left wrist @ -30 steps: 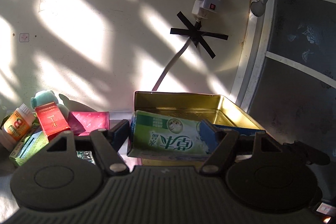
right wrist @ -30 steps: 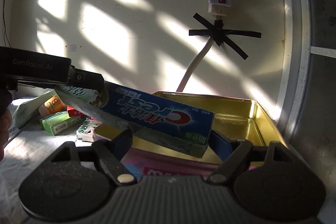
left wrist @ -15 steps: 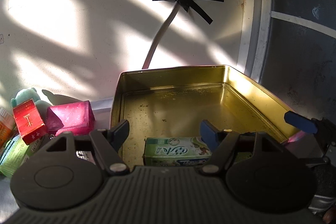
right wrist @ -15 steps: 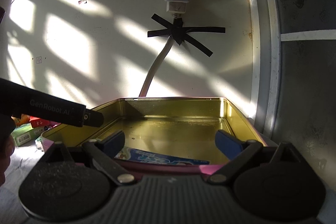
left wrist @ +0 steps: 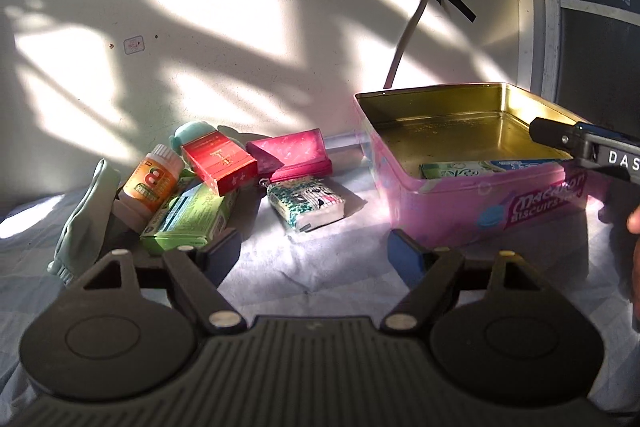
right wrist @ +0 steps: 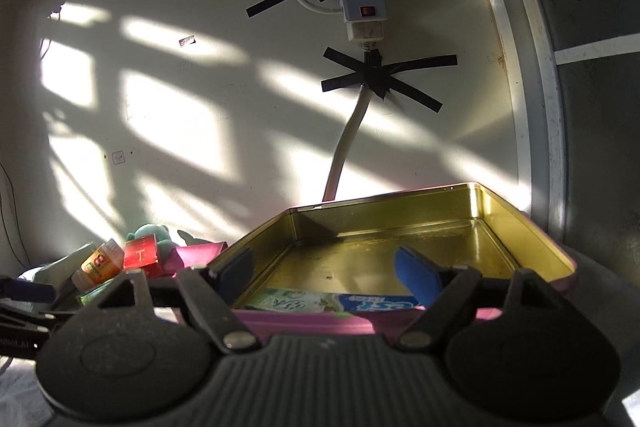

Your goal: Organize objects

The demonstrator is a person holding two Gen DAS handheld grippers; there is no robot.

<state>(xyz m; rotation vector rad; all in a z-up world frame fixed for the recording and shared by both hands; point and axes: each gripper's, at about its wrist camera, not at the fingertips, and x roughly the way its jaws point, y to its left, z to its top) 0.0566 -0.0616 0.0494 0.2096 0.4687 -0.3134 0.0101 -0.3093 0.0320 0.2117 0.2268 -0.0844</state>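
- my left gripper [left wrist: 314,255] is opening, empty, facing the pile left of the pink tin [left wrist: 480,203] for another pick.
- my right gripper [right wrist: 324,273] is closing on nothing over the tin; two toothpaste boxes [right wrist: 332,301] lie flat inside.

Both cameras look low along their fingers toward the sunlit wall. The left sits farther back. Both share the tin [left wrist: 472,183] [right wrist: 400,223].

A pink tin [left wrist: 480,203] with gold inside, a red box [left wrist: 219,159], an orange bottle [left wrist: 151,183].
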